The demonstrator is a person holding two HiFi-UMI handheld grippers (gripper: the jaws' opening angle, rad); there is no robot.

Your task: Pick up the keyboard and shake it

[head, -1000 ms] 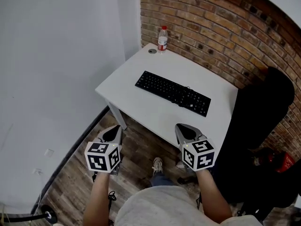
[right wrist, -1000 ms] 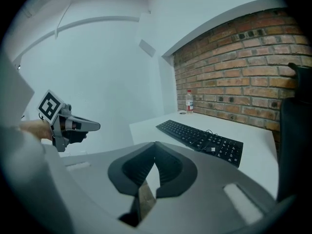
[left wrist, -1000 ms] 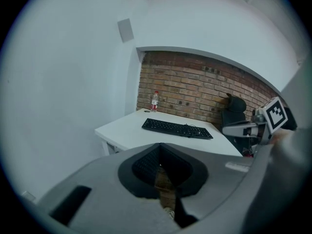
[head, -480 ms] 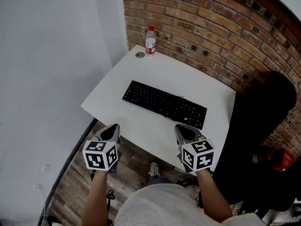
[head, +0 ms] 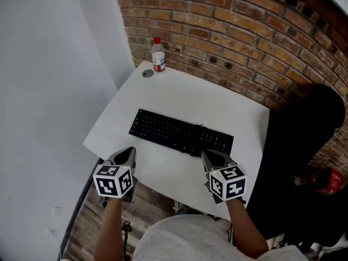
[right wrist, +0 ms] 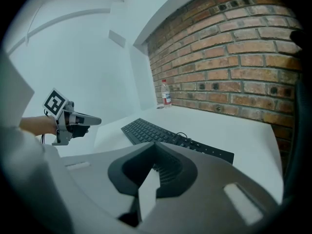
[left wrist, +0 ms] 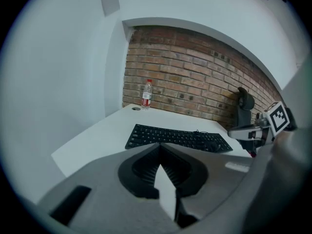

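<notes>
Presently, no brand name or legible writing can be made out on any item; only a red label band is seen on the water bottle [head: 158, 55], and black-and-white square markers are carried on each gripper's cube. One black keyboard [head: 181, 136], one bottle and one small grey round disc [head: 148, 73] are counted on the single white table [head: 217, 105], which is set against a brick wall [head: 244, 37]. The keyboard lies flat near the table's middle, its cable at the far edge. Two grippers are held on bare forearms at the table's near edge, tips directed at the keyboard. The left gripper [head: 128, 152] is kept apart from the keyboard; the right gripper [head: 211, 156] is raised just beside its near right end. Both sets of jaws are closed together, with nothing between them.
</notes>
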